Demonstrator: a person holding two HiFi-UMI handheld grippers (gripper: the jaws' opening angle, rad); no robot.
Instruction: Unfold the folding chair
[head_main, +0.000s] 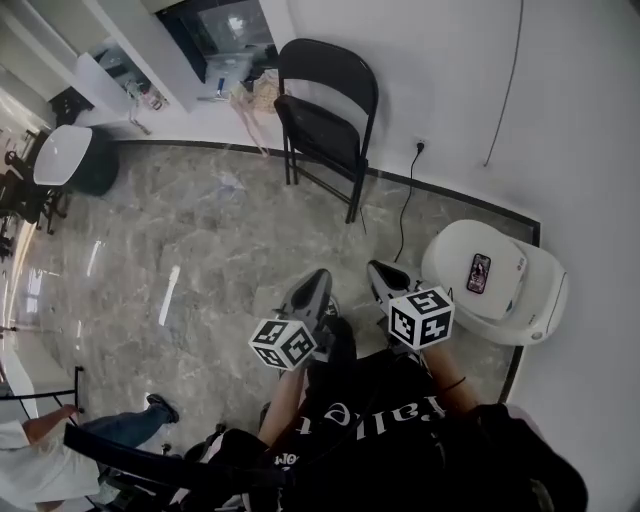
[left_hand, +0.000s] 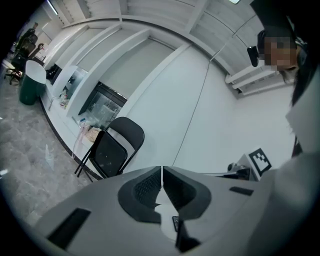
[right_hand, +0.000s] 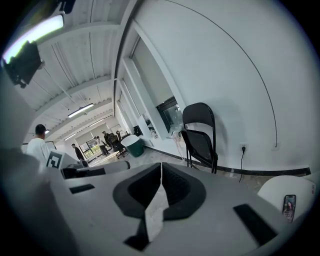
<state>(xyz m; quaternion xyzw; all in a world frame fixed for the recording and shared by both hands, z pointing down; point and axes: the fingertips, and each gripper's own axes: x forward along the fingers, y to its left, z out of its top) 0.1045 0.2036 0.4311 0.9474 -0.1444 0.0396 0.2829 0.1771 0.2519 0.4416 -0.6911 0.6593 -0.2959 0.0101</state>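
The left gripper (head_main: 318, 280) and the right gripper (head_main: 383, 272) are held with fingers pressed together, and nothing is gripped. The folding chair (head_main: 325, 120) is seen by the wall (head_main: 450, 70), well ahead of both sets of fingers and untouched.

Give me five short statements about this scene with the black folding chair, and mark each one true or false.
1. The black metal folding chair stands close to the white wall. True.
2. The left gripper is clamped on the chair's backrest. False: its jaws are together on nothing, well away from the chair.
3. A dark phone lies on the white rounded stool. True.
4. The right gripper has its jaws wide open. False: they are shut, with nothing between them.
5. A black cable runs up to a wall socket. True.
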